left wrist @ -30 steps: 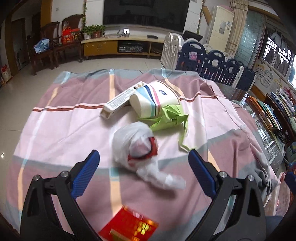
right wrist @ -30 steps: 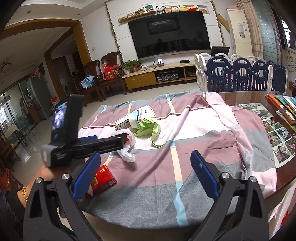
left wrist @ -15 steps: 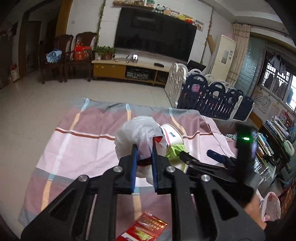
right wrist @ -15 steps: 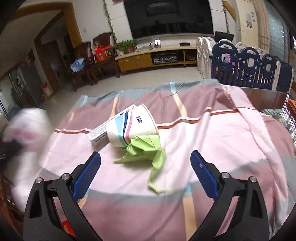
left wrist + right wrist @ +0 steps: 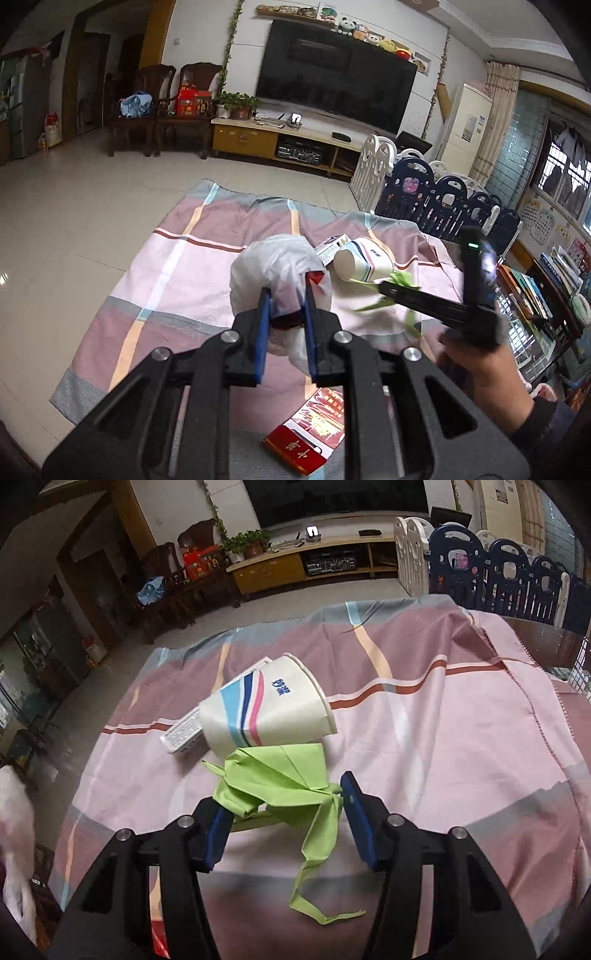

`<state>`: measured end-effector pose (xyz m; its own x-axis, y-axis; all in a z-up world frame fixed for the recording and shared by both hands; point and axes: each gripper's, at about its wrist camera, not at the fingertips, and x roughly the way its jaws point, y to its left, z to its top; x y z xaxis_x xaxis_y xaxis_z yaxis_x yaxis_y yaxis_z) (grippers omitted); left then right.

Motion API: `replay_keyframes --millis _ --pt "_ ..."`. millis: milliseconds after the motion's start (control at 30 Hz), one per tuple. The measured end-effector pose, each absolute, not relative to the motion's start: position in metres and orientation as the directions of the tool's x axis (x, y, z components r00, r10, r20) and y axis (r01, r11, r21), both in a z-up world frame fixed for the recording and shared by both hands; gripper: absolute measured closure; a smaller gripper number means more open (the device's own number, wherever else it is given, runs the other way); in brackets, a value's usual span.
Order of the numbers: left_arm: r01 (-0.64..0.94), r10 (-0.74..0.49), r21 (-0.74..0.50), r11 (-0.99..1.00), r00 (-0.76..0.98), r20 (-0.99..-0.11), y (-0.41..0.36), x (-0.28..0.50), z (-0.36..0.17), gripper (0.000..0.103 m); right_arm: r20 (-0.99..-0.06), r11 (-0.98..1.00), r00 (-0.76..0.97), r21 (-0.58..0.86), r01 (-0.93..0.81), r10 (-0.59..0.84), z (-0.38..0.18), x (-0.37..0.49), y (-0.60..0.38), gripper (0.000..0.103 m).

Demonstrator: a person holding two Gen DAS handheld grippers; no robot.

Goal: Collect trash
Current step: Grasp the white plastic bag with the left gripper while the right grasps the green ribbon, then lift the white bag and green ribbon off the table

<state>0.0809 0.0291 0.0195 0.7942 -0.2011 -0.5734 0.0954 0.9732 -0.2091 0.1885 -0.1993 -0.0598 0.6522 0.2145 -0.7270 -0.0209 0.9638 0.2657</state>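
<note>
Left gripper (image 5: 286,301): clamped on the white plastic bag (image 5: 277,266), lifted clear of the checked cloth (image 5: 173,269).
Right gripper (image 5: 284,808): partly spread, blue pads flanking the green folded paper (image 5: 277,775); contact with the paper unclear.
Green folded paper: on the cloth, touching the paper cup's near side.
Paper cup (image 5: 266,709): lying tipped on the cloth, against a white box (image 5: 183,733).
Red packet (image 5: 306,432): at the cloth's near edge, well short of the cup.
</note>
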Motion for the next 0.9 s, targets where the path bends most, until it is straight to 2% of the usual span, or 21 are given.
replay_keyframes --millis 133,433,533,633,900 --pt "0.106 -0.202 -0.195 0.975 0.786 -0.584 0.022 0.082 0.014 0.086 -0.686 0.955 0.682 0.289 -0.064 0.253 -0.029 0.132 -0.213 0.048" --pt "0.178 -0.219 -0.128 0.976 0.79 -0.572 0.005 0.051 0.011 0.086 -0.575 0.959 0.786 0.272 -0.076 0.226 0.01 0.01 -0.234 0.048" --pt "0.2 -0.233 -0.123 0.972 0.775 -0.588 -0.001 0.039 0.004 0.086 -0.553 0.962 0.801 0.257 -0.097 0.229 0.015 -0.005 -0.224 0.048" --pt "0.213 -0.225 -0.091 0.973 0.777 -0.588 -0.007 0.032 0.001 0.086 -0.557 0.973 0.804 0.204 -0.112 0.21 0.013 -0.003 -0.211 0.048" --pt "0.21 -0.178 -0.022 0.977 0.762 -0.622 -0.015 0.033 -0.013 0.085 -0.587 0.978 0.786 0.18 -0.108 0.195 -0.001 0.01 -0.2 0.048"
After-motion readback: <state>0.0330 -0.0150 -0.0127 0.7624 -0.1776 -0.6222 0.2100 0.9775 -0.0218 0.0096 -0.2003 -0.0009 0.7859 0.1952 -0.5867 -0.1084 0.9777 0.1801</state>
